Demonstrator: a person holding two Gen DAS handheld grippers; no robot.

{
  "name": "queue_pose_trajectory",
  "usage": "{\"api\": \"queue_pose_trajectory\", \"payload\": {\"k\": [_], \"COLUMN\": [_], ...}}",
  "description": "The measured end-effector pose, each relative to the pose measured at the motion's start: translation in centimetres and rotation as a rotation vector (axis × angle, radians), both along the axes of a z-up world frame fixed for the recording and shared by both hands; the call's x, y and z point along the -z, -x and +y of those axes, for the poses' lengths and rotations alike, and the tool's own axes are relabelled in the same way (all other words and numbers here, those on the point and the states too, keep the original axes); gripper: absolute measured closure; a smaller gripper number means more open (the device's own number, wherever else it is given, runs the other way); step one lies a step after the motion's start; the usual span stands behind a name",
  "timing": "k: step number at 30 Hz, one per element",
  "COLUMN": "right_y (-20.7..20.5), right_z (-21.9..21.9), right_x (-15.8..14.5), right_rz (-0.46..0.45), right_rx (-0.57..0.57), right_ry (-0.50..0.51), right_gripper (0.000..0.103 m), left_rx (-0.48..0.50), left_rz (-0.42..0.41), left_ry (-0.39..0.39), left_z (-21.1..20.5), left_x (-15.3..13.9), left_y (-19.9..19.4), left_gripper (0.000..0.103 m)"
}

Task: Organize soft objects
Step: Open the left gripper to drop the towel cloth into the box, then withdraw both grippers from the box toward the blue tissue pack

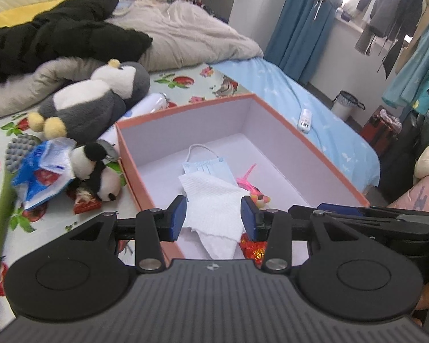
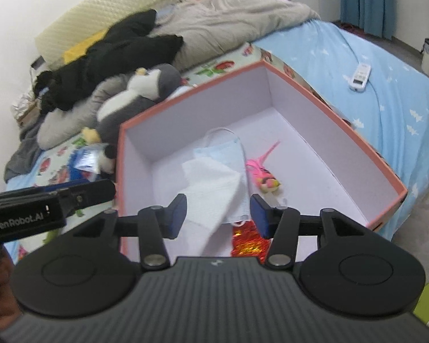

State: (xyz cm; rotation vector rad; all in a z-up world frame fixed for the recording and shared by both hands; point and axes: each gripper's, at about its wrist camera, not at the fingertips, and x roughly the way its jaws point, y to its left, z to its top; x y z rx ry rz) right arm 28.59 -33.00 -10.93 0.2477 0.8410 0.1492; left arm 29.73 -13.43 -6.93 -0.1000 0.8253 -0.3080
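Observation:
An orange box (image 1: 128,157) (image 2: 354,131) with a white inside stands on the bed. In it lie a white tissue (image 1: 214,203) (image 2: 211,185), a blue face mask (image 1: 207,167) (image 2: 223,151), a pink feathered toy (image 1: 250,181) (image 2: 264,175) and a red shiny wrapper (image 1: 253,250) (image 2: 248,243). My left gripper (image 1: 213,218) is open and empty above the box's near end. My right gripper (image 2: 218,214) is open and empty over the same end. A grey penguin plush (image 1: 100,100) (image 2: 140,97) and a small panda plush (image 1: 95,171) (image 2: 108,158) lie left of the box.
A blue plastic packet (image 1: 40,171) and a red wrapper (image 1: 84,204) lie by the panda. A black garment (image 1: 60,34) and a grey blanket (image 1: 191,34) fill the bed's far side. A white remote (image 1: 304,120) (image 2: 360,75) lies on the blue sheet. The left gripper's body (image 2: 43,208) shows at left.

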Motion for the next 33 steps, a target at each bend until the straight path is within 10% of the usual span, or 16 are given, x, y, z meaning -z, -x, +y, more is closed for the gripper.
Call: {"api": "queue_pose_trajectory", "payload": {"k": [33], "right_y": [16.4], "right_z": [5.6], "right_x": [-5.4], "right_rz": [-0.181], "right_rx": [-0.098], "right_ry": [0.023], "right_gripper": [0.051], "left_rx": [-0.111], "left_rz": [-0.107], "left_ry": [0.012], "left_z": [7.8], "left_x": [-3.9], "left_y": [20.2], "left_gripper": [0.055]}}
